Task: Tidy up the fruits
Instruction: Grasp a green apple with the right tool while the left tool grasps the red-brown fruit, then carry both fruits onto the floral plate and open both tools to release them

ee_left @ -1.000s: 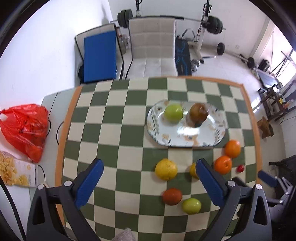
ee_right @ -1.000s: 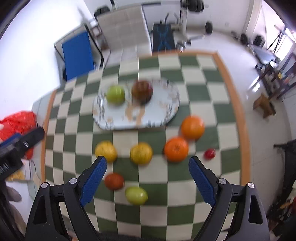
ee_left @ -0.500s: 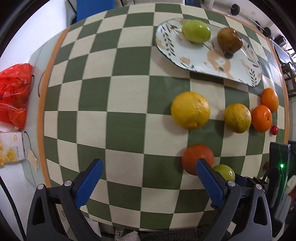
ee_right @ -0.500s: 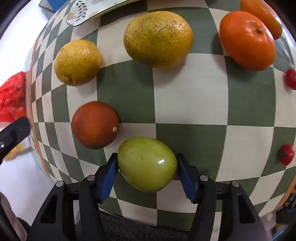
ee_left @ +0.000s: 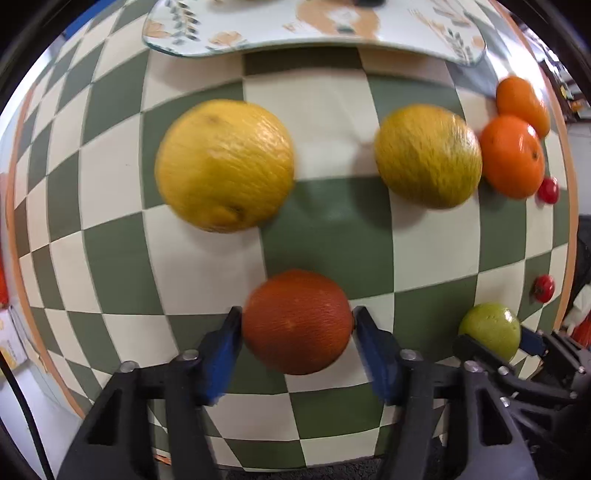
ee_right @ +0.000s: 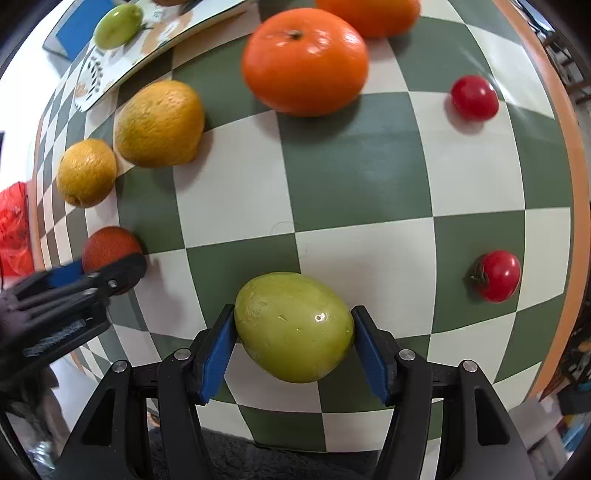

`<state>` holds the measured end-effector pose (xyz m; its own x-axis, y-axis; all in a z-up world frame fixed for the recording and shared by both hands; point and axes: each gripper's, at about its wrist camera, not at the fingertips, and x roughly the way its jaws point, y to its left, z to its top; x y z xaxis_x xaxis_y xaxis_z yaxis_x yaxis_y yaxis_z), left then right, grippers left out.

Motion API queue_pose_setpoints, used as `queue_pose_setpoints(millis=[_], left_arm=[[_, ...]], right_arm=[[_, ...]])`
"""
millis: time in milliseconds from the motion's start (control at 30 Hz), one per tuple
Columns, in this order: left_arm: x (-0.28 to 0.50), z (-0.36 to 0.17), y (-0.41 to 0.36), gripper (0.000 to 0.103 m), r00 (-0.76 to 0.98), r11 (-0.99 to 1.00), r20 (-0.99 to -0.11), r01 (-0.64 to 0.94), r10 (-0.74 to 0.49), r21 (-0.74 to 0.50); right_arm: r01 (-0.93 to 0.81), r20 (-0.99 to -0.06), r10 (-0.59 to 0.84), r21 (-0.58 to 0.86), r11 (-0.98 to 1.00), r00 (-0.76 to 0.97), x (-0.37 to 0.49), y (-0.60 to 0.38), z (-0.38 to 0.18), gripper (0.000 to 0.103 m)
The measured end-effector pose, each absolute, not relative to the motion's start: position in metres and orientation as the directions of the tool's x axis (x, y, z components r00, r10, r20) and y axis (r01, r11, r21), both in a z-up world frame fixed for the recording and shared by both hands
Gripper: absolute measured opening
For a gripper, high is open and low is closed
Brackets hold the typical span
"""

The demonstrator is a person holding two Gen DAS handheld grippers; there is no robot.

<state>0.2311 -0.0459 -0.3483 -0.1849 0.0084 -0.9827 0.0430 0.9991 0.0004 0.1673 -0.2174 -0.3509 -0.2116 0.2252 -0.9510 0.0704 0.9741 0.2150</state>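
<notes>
My left gripper (ee_left: 297, 326) is shut on a dark red-orange fruit (ee_left: 297, 321) near the front edge of the checkered table (ee_left: 332, 229); both blue pads touch its sides. My right gripper (ee_right: 293, 332) is shut on a glossy green fruit (ee_right: 293, 326), also low over the table. Each view shows the other gripper: the right one (ee_left: 517, 350) on the green fruit (ee_left: 489, 330), the left one (ee_right: 74, 284) on the dark fruit (ee_right: 109, 245). The floral plate (ee_left: 258, 33) lies beyond, its far part cut off.
Two yellow citrus fruits (ee_left: 225, 166) (ee_left: 428, 155) lie between my grippers and the plate. Two tangerines (ee_right: 304, 61) (ee_right: 369, 14) and two cherry tomatoes (ee_right: 474, 98) (ee_right: 496, 276) lie to the right. A green fruit (ee_right: 118, 26) rests on the plate (ee_right: 110, 79). A red bag (ee_right: 14, 236) sits left.
The left gripper dropped down and forward to the dark red-orange fruit and shut on it. The right gripper keeps its hold on the green fruit and has shifted a little to the right.
</notes>
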Motion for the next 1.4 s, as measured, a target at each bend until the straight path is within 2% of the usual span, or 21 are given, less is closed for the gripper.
queue_pose_setpoints(millis=[200,400,500,733,833,933,1133,1400], left_arm=[[0.211,-0.342,-0.034,0.056,-0.163,1.0,-0.986,0.008,0.031,0.03],[0.199,-0.338,-0.022,0.056,-0.157,0.999,-0.988,-0.052,-0.012,-0.004],[0.204,-0.315,-0.022,0.056,-0.124,0.996,-0.991,-0.073,-0.055,-0.046],[0.261,-0.217,0.0,0.056,0.058,0.979,-0.984,-0.113,-0.167,-0.172],[0.307,-0.205,0.009,0.056,0.099,0.974,-0.98,-0.134,-0.172,-0.184],[0.348,-0.219,0.027,0.056,0.079,0.97,-0.983,-0.167,-0.164,-0.176],[0.408,-0.274,0.052,0.056,-0.022,0.964,-0.989,-0.228,-0.146,-0.138],[0.429,-0.315,0.062,0.056,-0.107,0.967,-0.988,-0.242,-0.115,-0.086]], right_arm=[[0.088,-0.945,0.237,0.223,0.971,-0.225,0.164,-0.218,-0.357,0.065],[0.052,-0.946,0.216,0.21,0.976,-0.242,0.17,-0.214,-0.355,0.064],[0.079,-0.931,0.268,0.256,0.963,-0.248,0.179,-0.208,-0.345,0.064],[0.033,-0.922,0.383,0.381,0.924,-0.063,0.231,-0.195,-0.26,0.064],[-0.013,-0.92,0.391,0.391,0.92,0.003,0.281,-0.181,-0.235,0.064],[-0.044,-0.927,0.373,0.372,0.927,0.036,0.33,-0.171,-0.237,0.064],[-0.077,-0.939,0.344,0.342,0.936,0.0,0.398,-0.12,-0.284,0.064],[-0.122,-0.949,0.311,0.315,0.941,-0.045,0.42,-0.087,-0.337,0.064]])
